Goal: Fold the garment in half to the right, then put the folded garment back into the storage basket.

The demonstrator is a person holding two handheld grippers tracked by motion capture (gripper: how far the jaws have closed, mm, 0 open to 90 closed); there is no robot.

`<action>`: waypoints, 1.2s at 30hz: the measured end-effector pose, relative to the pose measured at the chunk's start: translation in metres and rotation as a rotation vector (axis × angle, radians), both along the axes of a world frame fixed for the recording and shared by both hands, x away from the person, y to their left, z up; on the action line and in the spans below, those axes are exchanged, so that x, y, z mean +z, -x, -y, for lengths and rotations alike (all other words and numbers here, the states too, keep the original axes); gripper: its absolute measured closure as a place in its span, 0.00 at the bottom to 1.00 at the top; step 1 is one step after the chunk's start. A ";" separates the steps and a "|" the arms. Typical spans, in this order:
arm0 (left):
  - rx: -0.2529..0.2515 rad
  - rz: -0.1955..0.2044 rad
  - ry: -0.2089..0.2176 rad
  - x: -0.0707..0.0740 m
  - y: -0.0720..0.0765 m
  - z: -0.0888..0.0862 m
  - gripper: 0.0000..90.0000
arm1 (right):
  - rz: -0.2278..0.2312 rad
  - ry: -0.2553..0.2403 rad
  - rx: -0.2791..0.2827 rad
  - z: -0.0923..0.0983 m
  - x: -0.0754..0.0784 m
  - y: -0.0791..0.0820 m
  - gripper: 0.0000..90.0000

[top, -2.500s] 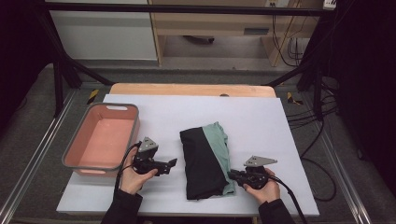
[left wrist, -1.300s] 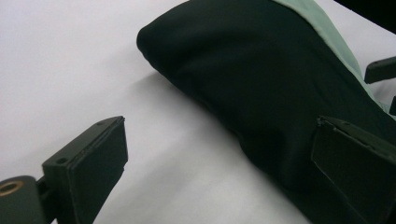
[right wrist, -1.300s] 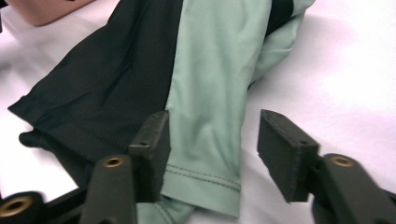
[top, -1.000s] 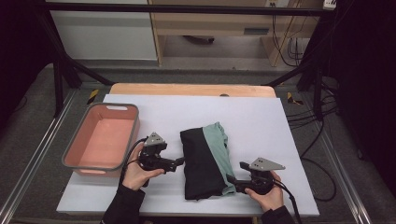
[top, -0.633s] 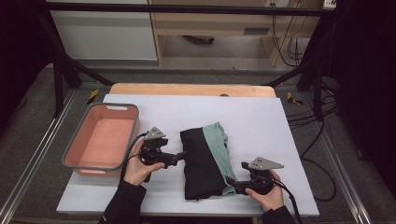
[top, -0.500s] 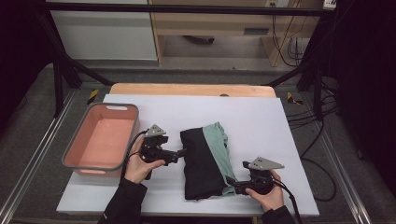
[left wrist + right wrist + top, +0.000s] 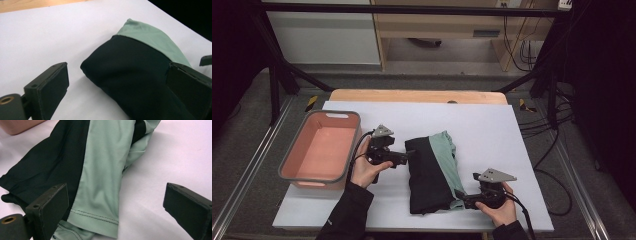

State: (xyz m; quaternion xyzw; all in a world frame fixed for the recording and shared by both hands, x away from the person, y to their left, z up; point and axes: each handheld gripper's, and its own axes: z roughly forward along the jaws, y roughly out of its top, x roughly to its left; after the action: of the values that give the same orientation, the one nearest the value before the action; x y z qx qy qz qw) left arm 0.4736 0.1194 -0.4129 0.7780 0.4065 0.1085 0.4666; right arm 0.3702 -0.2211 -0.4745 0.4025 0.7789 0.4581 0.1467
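A folded garment (image 7: 434, 172), black with a mint-green panel, lies in the middle of the white sheet (image 7: 512, 130). My left gripper (image 7: 410, 154) is at its far left corner, open. In the left gripper view (image 7: 117, 67) the black folded edge (image 7: 140, 80) sits between the wide jaws, untouched by the pads. My right gripper (image 7: 460, 198) is at the near right corner. Its jaws (image 7: 116, 188) have just been opening and stand open over the green hem (image 7: 105, 170), which lies loose between them.
A pink tub (image 7: 292, 165) stands at the left edge of the sheet, close to my left hand; its corner (image 7: 20, 125) also shows in the right gripper view. A wooden board edge (image 7: 412, 96) runs along the far side. Cables hang past the right edge.
My left gripper has moved right and away from me, up to the garment's far left corner. The right hand has sunk slightly toward the near edge. The garment has not moved.
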 end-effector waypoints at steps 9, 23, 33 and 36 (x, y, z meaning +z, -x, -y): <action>0.039 -0.004 0.000 0.000 -0.014 0.004 0.07 | -0.007 0.012 -0.004 0.001 0.001 0.000 0.03; 0.072 -0.020 -0.011 -0.011 -0.026 0.010 0.08 | -0.038 0.024 -0.011 -0.007 0.001 -0.004 0.10; 0.058 -0.024 -0.011 -0.012 -0.025 0.013 0.08 | -0.135 0.074 0.023 -0.020 -0.010 -0.013 0.28; 0.062 -0.023 -0.006 -0.011 -0.025 0.011 0.08 | -0.131 0.058 0.017 -0.023 -0.011 -0.010 0.38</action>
State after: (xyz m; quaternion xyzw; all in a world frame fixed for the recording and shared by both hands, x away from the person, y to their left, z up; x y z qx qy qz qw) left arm 0.4988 0.1081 -0.4240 0.7677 0.4353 0.1152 0.4559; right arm 0.3803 -0.1985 -0.4855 0.4205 0.8032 0.4091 0.1034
